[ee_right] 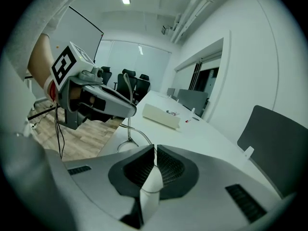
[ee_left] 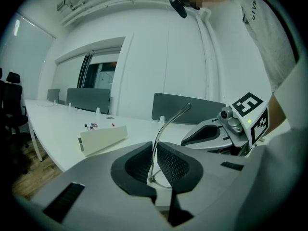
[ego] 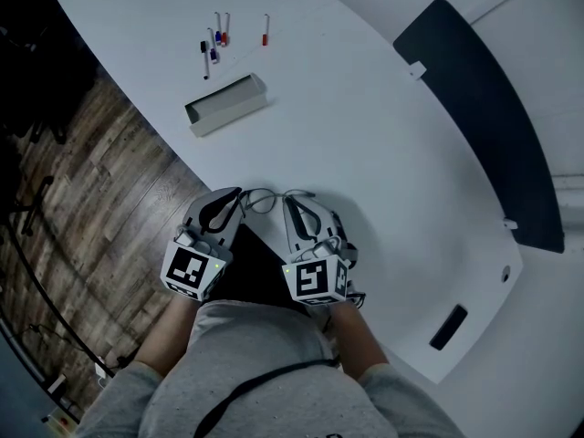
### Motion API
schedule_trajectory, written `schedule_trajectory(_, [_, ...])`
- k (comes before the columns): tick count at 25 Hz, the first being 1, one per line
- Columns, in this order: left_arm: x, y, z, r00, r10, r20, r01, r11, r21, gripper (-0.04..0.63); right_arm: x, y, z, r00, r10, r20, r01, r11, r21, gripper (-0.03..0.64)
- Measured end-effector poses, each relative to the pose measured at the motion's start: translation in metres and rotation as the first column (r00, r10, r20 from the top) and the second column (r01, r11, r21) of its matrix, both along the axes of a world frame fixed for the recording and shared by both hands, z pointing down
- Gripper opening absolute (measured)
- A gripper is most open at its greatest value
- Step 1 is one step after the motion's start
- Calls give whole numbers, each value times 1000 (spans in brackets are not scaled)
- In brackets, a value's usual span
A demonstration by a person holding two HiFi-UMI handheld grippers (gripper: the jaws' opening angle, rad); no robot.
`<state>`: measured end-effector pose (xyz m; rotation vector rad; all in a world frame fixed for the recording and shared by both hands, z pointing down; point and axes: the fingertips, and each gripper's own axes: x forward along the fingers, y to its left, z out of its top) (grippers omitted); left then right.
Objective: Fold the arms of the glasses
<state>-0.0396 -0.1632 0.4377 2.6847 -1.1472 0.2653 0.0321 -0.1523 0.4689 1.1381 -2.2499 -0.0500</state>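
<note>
- Left gripper [ee_left: 155,158]: pads pinch a thin metal arm of the glasses [ee_left: 166,129].
- Right gripper [ee_right: 155,162]: pads nearly together, nipping the frame wire.
- Glasses span both grippers, above the near edge of the table [ego: 365,135].
- Judged: fold in hand. Next, swing one arm inward gently.

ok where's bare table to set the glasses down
Free: the white table is bare between the pale oblong box and the left gripper and right gripper, which hold the thin wire glasses at the near edge, and rightward to the dark grey divider panel. Crowded: the coloured markers beyond the box, and that near edge.
</note>
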Motion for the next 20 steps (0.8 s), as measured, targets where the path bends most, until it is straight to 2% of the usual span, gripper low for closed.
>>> schedule_trajectory(20, [-1, -1, 2, 1000, 14, -11, -14, 1000, 2, 38, -5, -6, 21, 999, 21, 24, -19, 997, -70, 29])
